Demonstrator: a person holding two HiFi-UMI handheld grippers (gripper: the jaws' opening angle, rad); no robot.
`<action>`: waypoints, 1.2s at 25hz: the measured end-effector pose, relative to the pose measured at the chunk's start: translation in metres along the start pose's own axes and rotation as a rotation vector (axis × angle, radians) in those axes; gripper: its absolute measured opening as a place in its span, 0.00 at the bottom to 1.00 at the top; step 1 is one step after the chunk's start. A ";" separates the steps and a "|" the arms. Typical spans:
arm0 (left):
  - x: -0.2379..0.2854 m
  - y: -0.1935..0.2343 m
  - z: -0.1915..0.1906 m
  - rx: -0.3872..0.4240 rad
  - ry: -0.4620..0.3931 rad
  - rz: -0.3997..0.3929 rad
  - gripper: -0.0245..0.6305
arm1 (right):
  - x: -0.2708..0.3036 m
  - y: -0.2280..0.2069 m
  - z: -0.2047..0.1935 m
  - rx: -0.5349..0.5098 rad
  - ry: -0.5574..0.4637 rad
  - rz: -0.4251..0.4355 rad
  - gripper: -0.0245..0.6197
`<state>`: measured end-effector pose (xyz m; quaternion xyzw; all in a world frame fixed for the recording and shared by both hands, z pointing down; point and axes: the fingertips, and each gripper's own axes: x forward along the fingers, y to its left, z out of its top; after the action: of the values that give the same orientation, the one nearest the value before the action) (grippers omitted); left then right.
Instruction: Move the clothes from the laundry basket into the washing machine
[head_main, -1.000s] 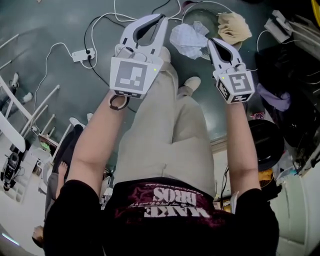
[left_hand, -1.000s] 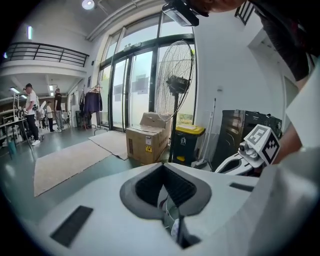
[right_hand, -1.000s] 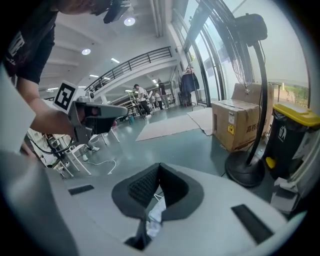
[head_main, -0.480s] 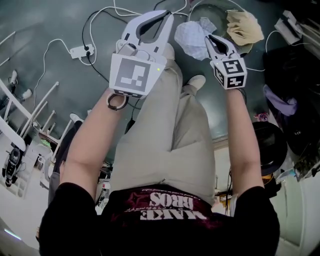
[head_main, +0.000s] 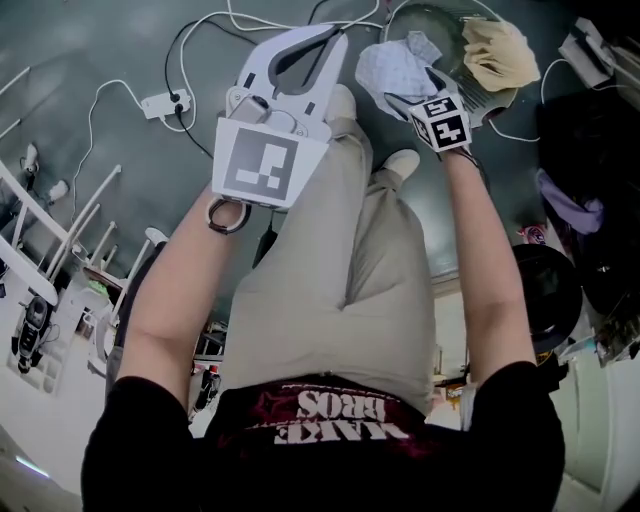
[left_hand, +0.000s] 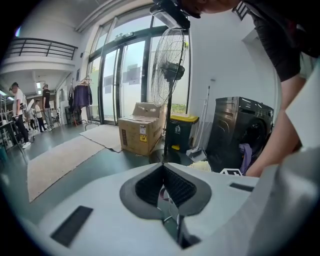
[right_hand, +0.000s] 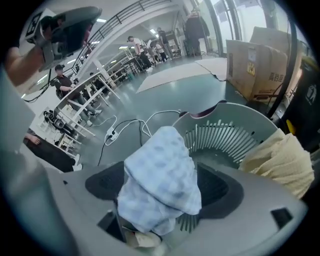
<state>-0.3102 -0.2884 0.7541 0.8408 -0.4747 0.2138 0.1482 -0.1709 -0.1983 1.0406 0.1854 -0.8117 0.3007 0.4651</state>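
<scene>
The round slatted laundry basket (head_main: 450, 10) stands on the floor ahead of the person's feet. In it lie a light blue checked cloth (head_main: 395, 68) and a beige cloth (head_main: 500, 55). My right gripper (head_main: 418, 92) points steeply down into the basket. Its jaws have just been opening and stand wide on either side of the blue cloth (right_hand: 160, 185), with the pads apart from it. The beige cloth (right_hand: 280, 160) hangs on the basket (right_hand: 225, 135) wall to the right. My left gripper (head_main: 322, 32) is held up, shut and empty (left_hand: 162, 165). The dark washing machine (left_hand: 240, 130) stands to the right.
A power strip (head_main: 165, 103) and white cables lie on the floor left of the basket. A purple garment (left_hand: 246, 152) hangs at the washer's door. A cardboard box (left_hand: 141, 132), a standing fan (left_hand: 172, 65) and a green bin (left_hand: 181, 131) stand further off.
The right gripper has sunk toward the basket, tipped further down, and its jaws have opened around the blue cloth. The left gripper has dropped a little and stays shut.
</scene>
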 end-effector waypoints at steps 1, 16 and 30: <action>0.000 0.001 -0.001 0.004 0.005 -0.001 0.04 | 0.007 -0.001 -0.006 -0.013 0.029 -0.002 0.76; -0.007 -0.006 0.002 -0.020 0.028 -0.027 0.04 | 0.004 0.010 -0.024 0.001 0.226 0.000 0.29; -0.007 -0.031 0.045 0.031 0.029 -0.108 0.04 | -0.182 0.027 0.049 0.257 -0.226 0.027 0.28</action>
<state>-0.2769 -0.2877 0.7106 0.8641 -0.4233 0.2249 0.1534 -0.1272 -0.2069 0.8551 0.2648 -0.8161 0.3856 0.3394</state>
